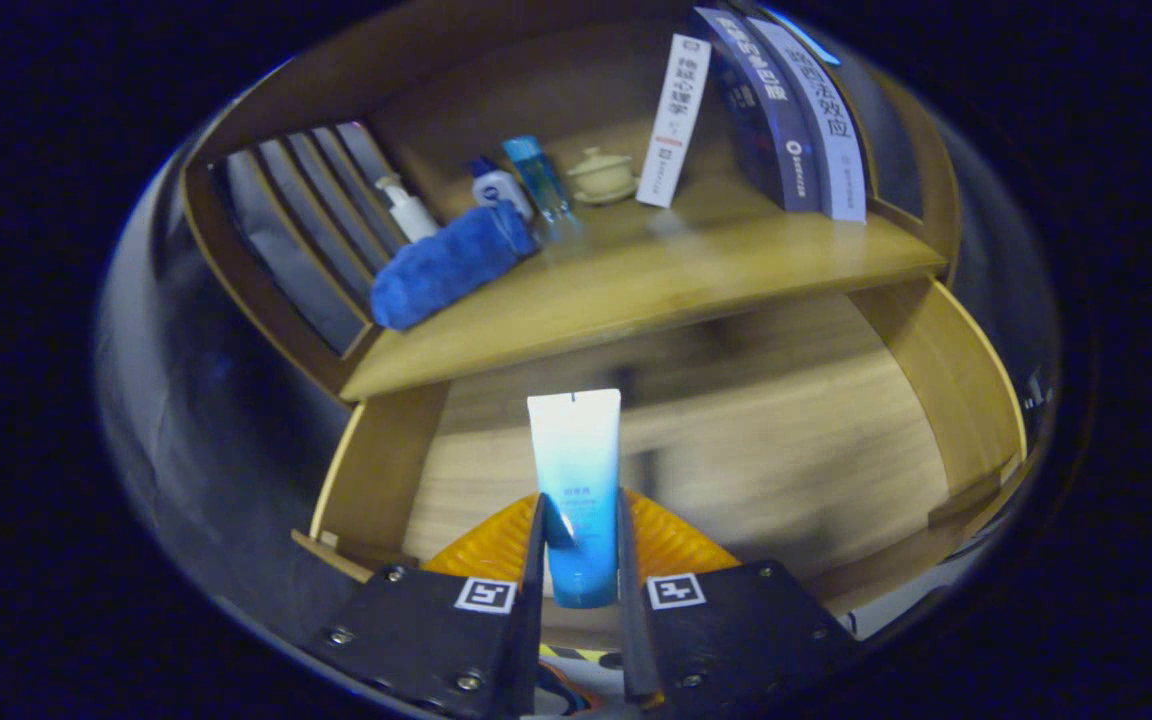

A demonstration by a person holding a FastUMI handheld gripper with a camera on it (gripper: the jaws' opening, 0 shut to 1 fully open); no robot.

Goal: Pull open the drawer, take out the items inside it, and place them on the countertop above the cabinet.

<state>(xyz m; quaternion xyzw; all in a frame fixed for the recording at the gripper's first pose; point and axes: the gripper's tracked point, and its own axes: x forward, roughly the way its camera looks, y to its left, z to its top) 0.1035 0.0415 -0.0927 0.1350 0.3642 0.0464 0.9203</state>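
Wooden cabinet (946, 390) spread across the scene, open drawer (736, 470) below, pale wood-grain floor blurred. Above the drawer, countertop (656, 280) running from 9 o'clock to 3 o'clock, with a raised wooden back and slatted side panel at 10 o'clock. On the countertop at 1 o'clock, two dark books (796, 110) leaning together, touching; just beside them at 12 o'clock, a slim white book (674, 120) tilted against them. At 10 o'clock, blue rolled cloth (451, 265) lying on its side near the front edge. Behind the cloth, white pump bottle (406, 208), small blue-capped white bottle (496, 185) and clear blue bottle (541, 180) standing upright close together. Small cream lidded cup (601, 175) on a saucer, between the bottles and the white book. At 6 o'clock, gripper (579, 545) clamped on a white-to-blue tube (576, 470), both fingers pressing its lower sides, tube upright, held over the drawer, below the countertop edge.
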